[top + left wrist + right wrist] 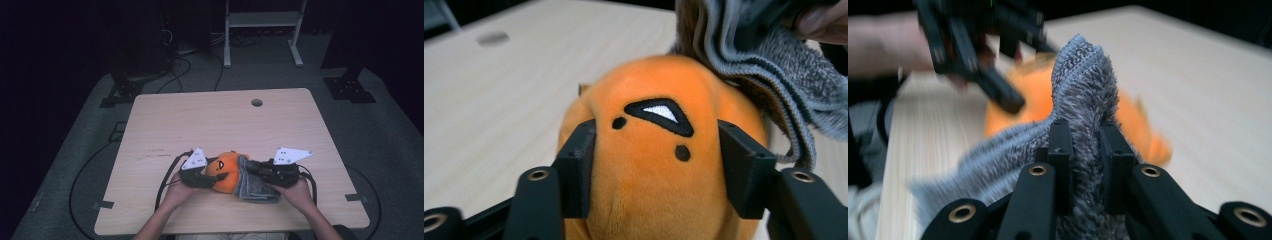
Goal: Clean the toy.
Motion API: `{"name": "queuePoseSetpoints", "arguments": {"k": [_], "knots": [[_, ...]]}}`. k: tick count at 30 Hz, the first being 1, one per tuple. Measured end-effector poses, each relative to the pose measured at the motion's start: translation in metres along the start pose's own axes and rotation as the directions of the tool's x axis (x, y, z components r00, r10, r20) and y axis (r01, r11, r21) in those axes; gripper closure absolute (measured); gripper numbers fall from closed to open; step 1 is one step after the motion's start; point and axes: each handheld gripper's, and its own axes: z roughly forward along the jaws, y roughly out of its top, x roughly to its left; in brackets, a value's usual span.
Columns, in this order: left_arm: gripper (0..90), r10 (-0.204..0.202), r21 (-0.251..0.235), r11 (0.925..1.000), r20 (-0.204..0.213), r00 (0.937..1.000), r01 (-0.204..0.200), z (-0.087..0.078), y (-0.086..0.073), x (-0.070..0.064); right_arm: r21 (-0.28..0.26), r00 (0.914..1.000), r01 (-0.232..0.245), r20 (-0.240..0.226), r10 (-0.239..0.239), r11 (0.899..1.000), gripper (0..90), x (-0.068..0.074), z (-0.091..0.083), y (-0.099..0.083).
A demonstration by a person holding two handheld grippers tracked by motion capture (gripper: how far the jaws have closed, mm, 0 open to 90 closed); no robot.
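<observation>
Two grippers at work near the front edge of the wooden table [165, 125], both low over the same small heap. Left gripper [656, 167] clamped on an orange plush toy [649, 190], one black jaw pressed into each side of its soft body just below the stitched black-and-white eye. Right gripper [1083, 145] pinched tight on a bunched fold of grey towel [1083, 90], jaws nearly together with the pile squeezed between them and the fold standing up past the tips.

From the high view: toy [226, 171] on the table between the two hands, close to the person's edge and a little left of centre; towel [252, 186] draped against the toy's right side and spilling down onto the tabletop toward the person. Left gripper [212, 177] touching the toy from the left, right gripper [252, 167] lying across the top of the towel from the right, tips close to one another. Grey towel edge resting on the upper right of the toy in the left gripper view, touching it. Round hole [257, 102] in the tabletop near the far edge, well apart from everything else.
</observation>
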Motion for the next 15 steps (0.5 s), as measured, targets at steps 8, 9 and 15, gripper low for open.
{"name": "queuePoseSetpoints", "arguments": {"k": [8, 9, 15], "knots": [[18.6, -0.029, -0.002, 0.9996, 0.043, 0.9986, 0.030, 0.003, 0.005, -0.004, 0.009, 0.9998, -0.013, -0.013, 0.013, 1.000, 78.6, -0.003, 0.023, 0.009], [15.2, -0.068, -0.018, 0.9974, 0.053, 0.9963, 0.069, -0.001, 0.004, 0.000, 0.022, 0.9995, -0.003, -0.030, 0.004, 1.000, 78.6, -0.001, 0.025, 0.008], [6.7, -0.262, 0.115, 0.9624, 0.157, 0.9522, 0.246, 0.011, -0.010, 0.017, 0.037, 0.9968, 0.043, -0.069, -0.041, 0.998, 78.6, 0.012, 0.021, 0.002]]}}
